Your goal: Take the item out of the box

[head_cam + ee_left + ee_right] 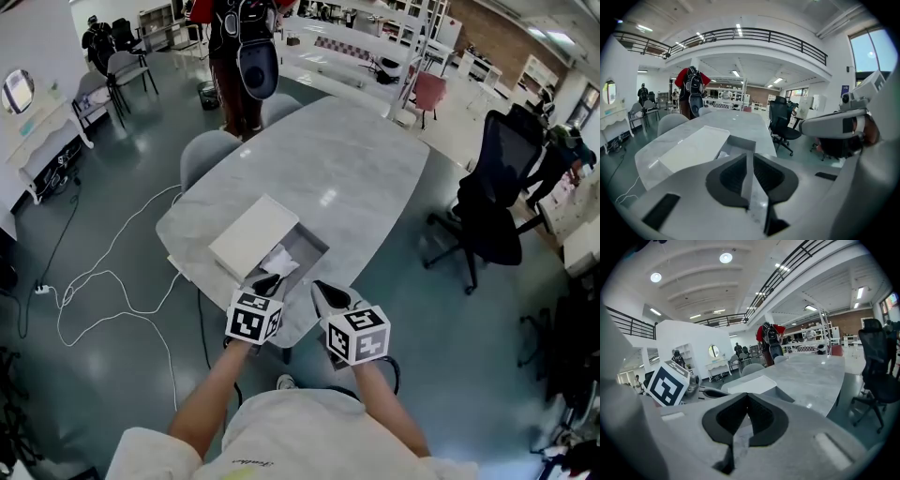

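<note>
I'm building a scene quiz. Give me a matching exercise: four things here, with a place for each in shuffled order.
1. lid
2. white item
3. black chair
4. left hand-held gripper

A. right of the table
B. inside the open box
C. at the box's near end
D. left of the box's opening

Pairs: 1-D, 2-B, 3-A, 4-C

I count one oval grey marble desk, one open grey box, one flat white lid, one crumpled white item, two grey padded chairs, one black office chair, and two grippers: left gripper, right gripper.
</note>
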